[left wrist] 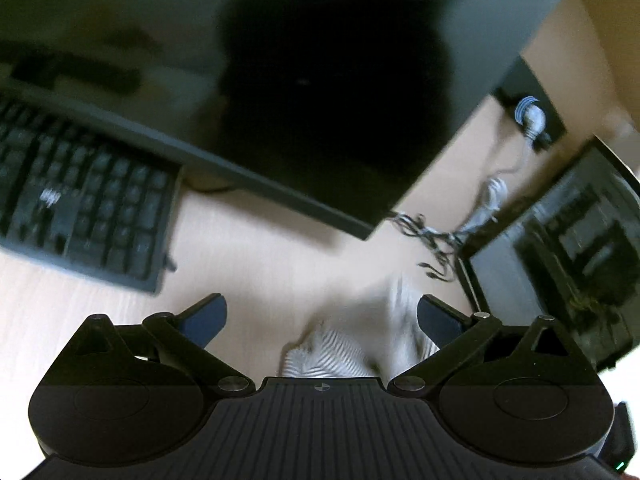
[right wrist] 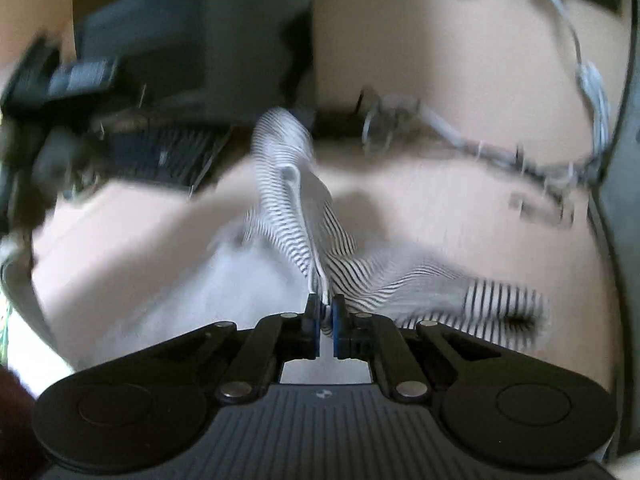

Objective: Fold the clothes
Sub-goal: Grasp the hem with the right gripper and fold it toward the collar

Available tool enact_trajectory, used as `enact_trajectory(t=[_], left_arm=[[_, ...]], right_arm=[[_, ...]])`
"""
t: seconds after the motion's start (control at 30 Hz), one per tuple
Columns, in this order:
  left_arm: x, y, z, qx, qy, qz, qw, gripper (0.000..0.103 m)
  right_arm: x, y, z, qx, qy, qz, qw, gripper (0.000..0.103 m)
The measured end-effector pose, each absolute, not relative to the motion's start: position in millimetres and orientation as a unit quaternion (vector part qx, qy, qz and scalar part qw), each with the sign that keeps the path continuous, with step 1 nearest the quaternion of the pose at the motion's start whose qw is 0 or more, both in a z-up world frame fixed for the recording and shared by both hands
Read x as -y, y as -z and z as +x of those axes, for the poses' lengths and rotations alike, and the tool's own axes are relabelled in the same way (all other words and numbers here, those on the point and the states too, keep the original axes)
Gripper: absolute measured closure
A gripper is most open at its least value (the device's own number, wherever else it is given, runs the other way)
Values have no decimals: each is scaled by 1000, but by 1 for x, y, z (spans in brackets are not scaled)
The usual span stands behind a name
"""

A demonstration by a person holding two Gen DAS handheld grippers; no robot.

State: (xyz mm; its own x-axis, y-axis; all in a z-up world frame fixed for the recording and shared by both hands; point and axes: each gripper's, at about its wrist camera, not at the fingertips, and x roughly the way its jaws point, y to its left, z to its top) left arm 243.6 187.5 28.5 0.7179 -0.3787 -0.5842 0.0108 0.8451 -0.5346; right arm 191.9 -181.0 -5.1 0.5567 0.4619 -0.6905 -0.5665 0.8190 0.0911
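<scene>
Folding is barely begun. The right gripper [right wrist: 326, 312] is clamped on an edge of the striped shirt [right wrist: 304, 224], which lies rumpled on the desk [right wrist: 440, 60]. The left gripper [left wrist: 322, 316] stands wide and empty above it. No finished fold shows.

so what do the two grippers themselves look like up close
Both match: left gripper and right gripper have matte black ribbed bodies, round side discs, black linkage arms with silver pivot pins, blue finger pads and a small round mark at centre.
</scene>
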Motion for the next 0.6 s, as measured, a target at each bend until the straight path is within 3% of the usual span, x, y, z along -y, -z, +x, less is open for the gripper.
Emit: enact_trajectory(t=[0.13,0.3,0.33,0.43,0.53,0.6], left_arm=[[-166,-26,251,-376,157,-218,887,0],[-129,7,249,-442,193,-141,864,0],[-123,17,246,-458,191,-113,861,0],[-114,37,235,-485,179,-40,855,0],[-122,40,226,-489,189,-59,850,0],[-135,33,228,-478,214,-146,839,0]], right_arm=[[183,22,166,-382,-247,-73,887,98],[204,5,148,-376,-234,-54,895,95],[212,-1,145,-372,-227,-49,899,85],[245,-18,142,-361,-182,-12,915,36],[283,-24,157,-366,-127,53,920,27],[297,-19,169,-374,-110,91,916,22]])
